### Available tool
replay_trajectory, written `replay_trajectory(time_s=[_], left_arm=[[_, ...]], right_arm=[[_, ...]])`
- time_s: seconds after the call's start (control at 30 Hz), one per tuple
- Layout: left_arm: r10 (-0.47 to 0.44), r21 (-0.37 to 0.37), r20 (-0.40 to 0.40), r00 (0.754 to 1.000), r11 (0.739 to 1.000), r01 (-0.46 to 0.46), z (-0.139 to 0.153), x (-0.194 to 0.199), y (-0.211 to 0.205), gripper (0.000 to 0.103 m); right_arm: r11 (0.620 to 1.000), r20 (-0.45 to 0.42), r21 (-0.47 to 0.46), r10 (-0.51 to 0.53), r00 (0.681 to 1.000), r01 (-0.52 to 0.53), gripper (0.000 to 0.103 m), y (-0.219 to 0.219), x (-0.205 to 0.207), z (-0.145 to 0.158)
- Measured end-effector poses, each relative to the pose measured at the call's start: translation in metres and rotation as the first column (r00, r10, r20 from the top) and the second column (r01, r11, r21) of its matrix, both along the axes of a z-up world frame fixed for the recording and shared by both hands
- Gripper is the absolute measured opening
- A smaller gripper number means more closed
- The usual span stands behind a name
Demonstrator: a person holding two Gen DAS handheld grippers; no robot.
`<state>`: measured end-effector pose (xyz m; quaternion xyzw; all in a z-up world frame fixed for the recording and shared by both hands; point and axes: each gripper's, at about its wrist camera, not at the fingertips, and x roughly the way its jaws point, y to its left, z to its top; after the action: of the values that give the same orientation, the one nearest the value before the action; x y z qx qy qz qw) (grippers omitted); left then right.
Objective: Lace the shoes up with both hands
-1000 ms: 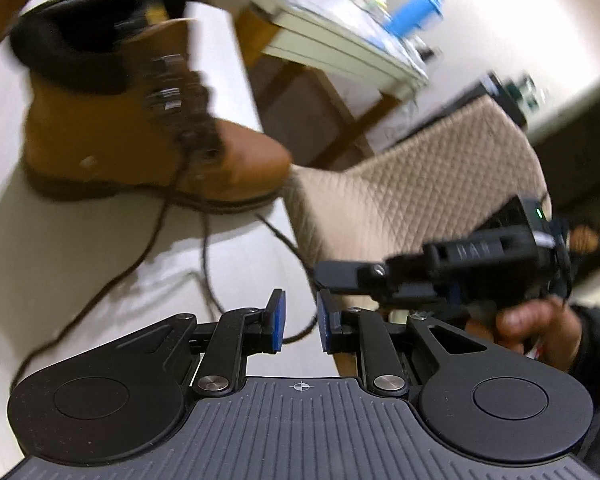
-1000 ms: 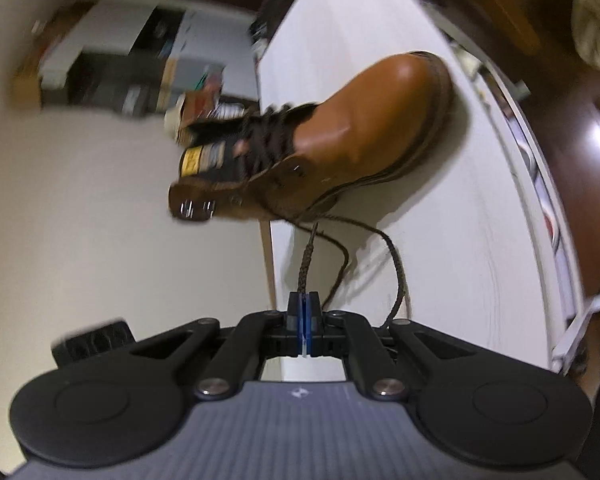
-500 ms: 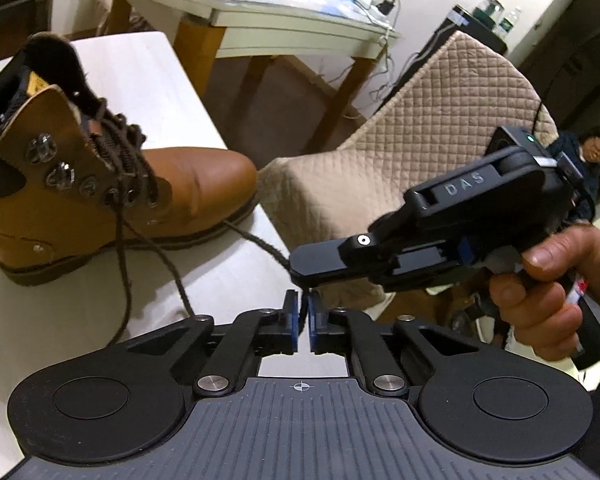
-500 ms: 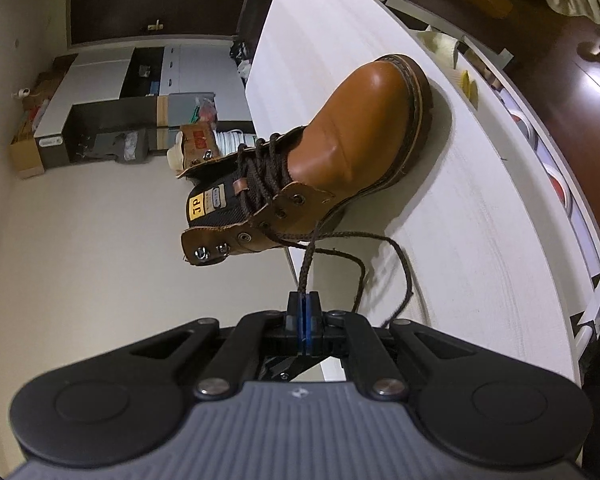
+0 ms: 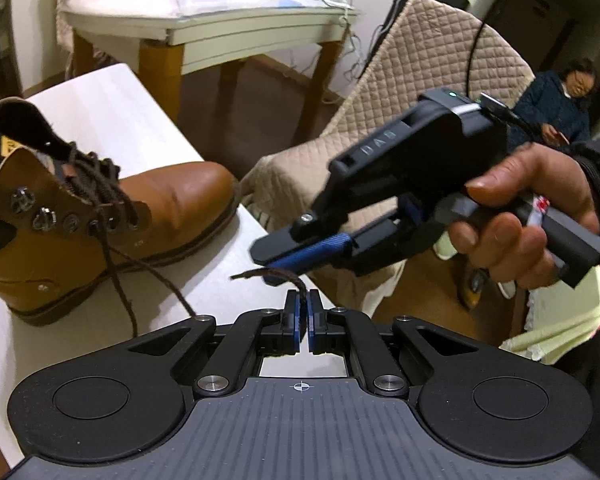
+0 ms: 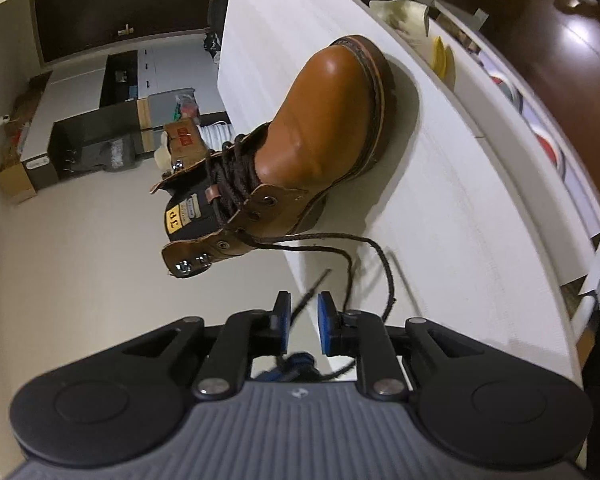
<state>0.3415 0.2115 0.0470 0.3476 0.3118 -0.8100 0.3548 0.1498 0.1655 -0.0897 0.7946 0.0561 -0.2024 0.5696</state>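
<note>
- The left gripper [image 5: 302, 320] jaws pinch the lace [image 5: 120, 280]; the right gripper [image 6: 303, 322] jaws are spread.
- The lace tip between the spread jaws looks blurry.
- The boot [image 6: 300, 148] stands ahead, its heel cut off.

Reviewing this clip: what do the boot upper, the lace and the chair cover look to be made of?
Boot upper: likely smooth tan leather, semi-gloss, with a highlight on the toe and creases at the flex. Lace: dark brown braided cord, matte, the weave visible. Chair cover: beige quilted fabric, with diamond stitching, probably cotton or polyester.
</note>
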Motion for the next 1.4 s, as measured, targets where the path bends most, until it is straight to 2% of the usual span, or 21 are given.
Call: replay_trajectory(time_s=[0.07,0.17,0.43,0.47,0.5,0.6,0.73,0.83,0.9,1.0,1.1,1.13,1.33,1.4], left_arm=[[-0.002,0.004,0.004,1.000,1.000,0.002,-0.002,-0.001,0.001,0.004],[0.007,0.008,0.000,1.000,1.000,-0.007,-0.003,0.000,0.001,0.004],[0.015,0.005,0.011,1.000,1.000,-0.015,-0.006,0.001,-0.001,0.004],[0.016,0.005,0.011,1.000,1.000,-0.016,-0.006,0.001,-0.001,0.004],[0.017,0.006,0.011,1.000,1.000,-0.017,-0.006,0.001,-0.001,0.004],[0.029,0.027,0.011,1.000,0.999,-0.029,-0.008,0.002,-0.004,0.004],[0.060,0.071,-0.002,0.998,0.996,-0.060,-0.007,0.009,-0.008,0.006],[0.132,0.097,-0.020,0.991,0.987,-0.129,0.005,0.025,-0.014,0.007],[0.223,0.075,-0.017,0.975,0.972,-0.221,0.022,0.043,-0.021,0.009],[0.373,0.034,-0.013,0.928,0.928,-0.372,0.053,0.074,-0.034,0.013],[0.467,0.006,0.000,0.884,0.884,-0.467,0.077,0.102,-0.056,0.014],[0.471,0.017,0.003,0.882,0.882,-0.471,0.079,0.108,-0.064,0.015],[0.390,0.155,0.005,0.921,0.909,-0.386,0.061,0.125,-0.111,0.018],[0.363,0.201,0.003,0.932,0.913,-0.356,0.055,0.131,-0.126,0.020]], right_arm=[[1.000,0.009,0.003,0.008,1.000,-0.008,0.017,-0.001,0.002,0.000],[0.999,-0.027,-0.025,0.047,0.999,-0.048,0.012,-0.005,0.008,0.005],[0.996,-0.042,-0.021,0.088,0.995,-0.089,0.011,-0.009,0.011,0.004],[0.995,-0.045,-0.020,0.093,0.995,-0.094,0.006,-0.009,0.011,0.004],[0.994,-0.052,-0.026,0.102,0.993,-0.104,0.005,-0.010,0.012,0.005],[0.987,-0.091,-0.094,0.120,0.989,-0.128,0.003,-0.013,0.014,0.015],[0.979,-0.095,-0.171,0.093,0.991,-0.108,0.003,-0.021,0.011,0.030],[0.966,-0.110,-0.240,0.074,0.991,-0.099,0.003,-0.030,0.011,0.044],[0.954,-0.098,-0.288,0.053,0.994,-0.079,0.003,-0.038,0.012,0.053],[0.930,-0.091,-0.354,0.070,0.993,-0.098,0.003,-0.052,0.020,0.066],[0.908,-0.083,-0.394,0.118,0.990,-0.141,0.003,-0.065,0.032,0.074],[0.903,-0.087,-0.402,0.130,0.988,-0.154,0.003,-0.069,0.036,0.076],[0.885,-0.125,-0.443,0.100,0.987,-0.146,0.003,-0.071,0.044,0.088],[0.875,-0.152,-0.468,0.060,0.987,-0.125,0.003,-0.066,0.046,0.091]])
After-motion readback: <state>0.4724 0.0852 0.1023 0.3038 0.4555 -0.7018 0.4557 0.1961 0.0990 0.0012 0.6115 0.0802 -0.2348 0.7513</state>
